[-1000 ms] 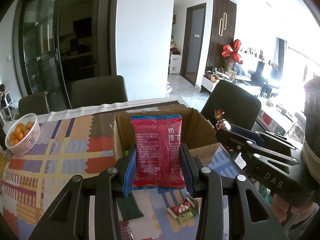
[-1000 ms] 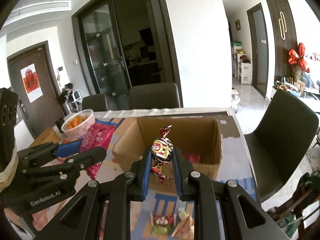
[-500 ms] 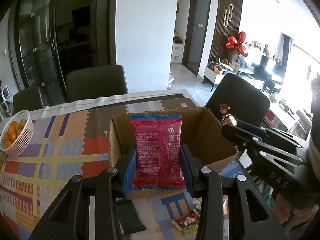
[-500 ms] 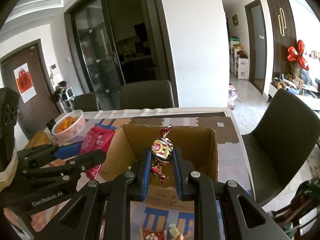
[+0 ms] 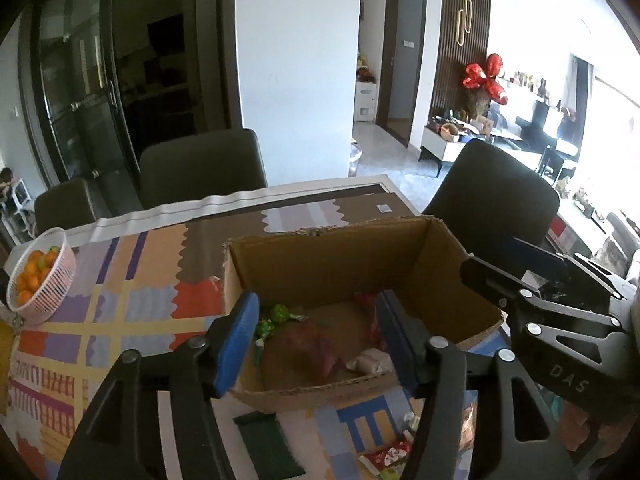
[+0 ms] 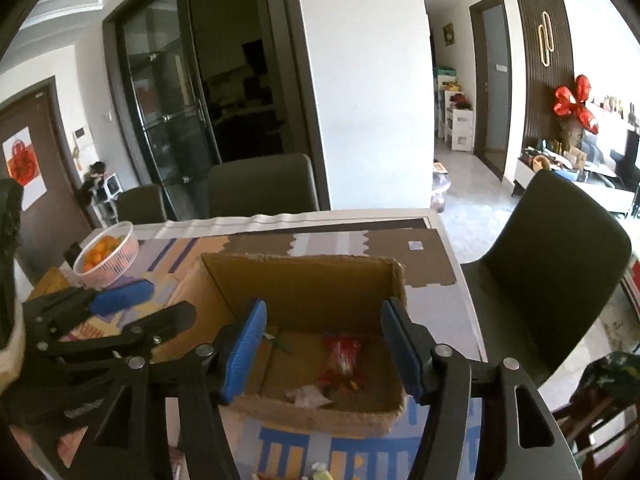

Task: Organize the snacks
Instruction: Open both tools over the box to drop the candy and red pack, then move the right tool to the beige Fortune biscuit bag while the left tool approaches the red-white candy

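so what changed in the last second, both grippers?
Both let go over the cardboard box. The left gripper, jaws opening, dropped the red snack bag, which now lies inside; the right gripper, jaws opening, released the wrapped candy onto the box floor. The box, the basket of oranges and the loose snacks on the table stayed put.

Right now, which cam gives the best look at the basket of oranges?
Left wrist view: the basket of oranges sits at the left edge, large, unblocked, fruit plainly visible. In the right wrist view it is smaller and farther off, beyond the left gripper.
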Available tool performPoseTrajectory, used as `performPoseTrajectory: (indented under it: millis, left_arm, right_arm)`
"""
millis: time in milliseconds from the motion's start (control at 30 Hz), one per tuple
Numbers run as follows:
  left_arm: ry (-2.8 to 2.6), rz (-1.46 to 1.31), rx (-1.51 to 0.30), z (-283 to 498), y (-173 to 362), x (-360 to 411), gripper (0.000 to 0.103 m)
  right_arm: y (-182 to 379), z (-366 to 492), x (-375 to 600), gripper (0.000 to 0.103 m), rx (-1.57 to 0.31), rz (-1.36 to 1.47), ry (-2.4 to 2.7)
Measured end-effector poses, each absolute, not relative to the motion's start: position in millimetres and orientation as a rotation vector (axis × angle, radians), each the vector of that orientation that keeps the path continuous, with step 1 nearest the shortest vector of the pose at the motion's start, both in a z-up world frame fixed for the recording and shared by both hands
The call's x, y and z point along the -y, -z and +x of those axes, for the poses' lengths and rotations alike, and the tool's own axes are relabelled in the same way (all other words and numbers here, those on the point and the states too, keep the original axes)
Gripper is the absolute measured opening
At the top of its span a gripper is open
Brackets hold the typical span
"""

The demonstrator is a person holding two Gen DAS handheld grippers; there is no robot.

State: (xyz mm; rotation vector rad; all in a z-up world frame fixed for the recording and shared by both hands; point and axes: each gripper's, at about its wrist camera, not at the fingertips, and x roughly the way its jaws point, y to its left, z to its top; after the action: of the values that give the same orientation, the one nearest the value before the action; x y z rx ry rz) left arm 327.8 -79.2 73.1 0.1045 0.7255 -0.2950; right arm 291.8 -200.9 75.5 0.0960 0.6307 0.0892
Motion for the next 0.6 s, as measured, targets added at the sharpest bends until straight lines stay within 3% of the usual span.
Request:
performPoseTrajectory:
  millis: [167, 600]
  left_arm:
    - [0.306, 0.125, -0.691, 299, -75, 77, 0.063]
    - [0.373, 0.199, -0.698, 250, -56, 91, 0.064]
  right_arm:
    - [-73, 269, 207, 0.062, -0.637, 0.103, -0.09]
    - [-57, 215, 218, 0.076, -0.653, 0.099, -0.065]
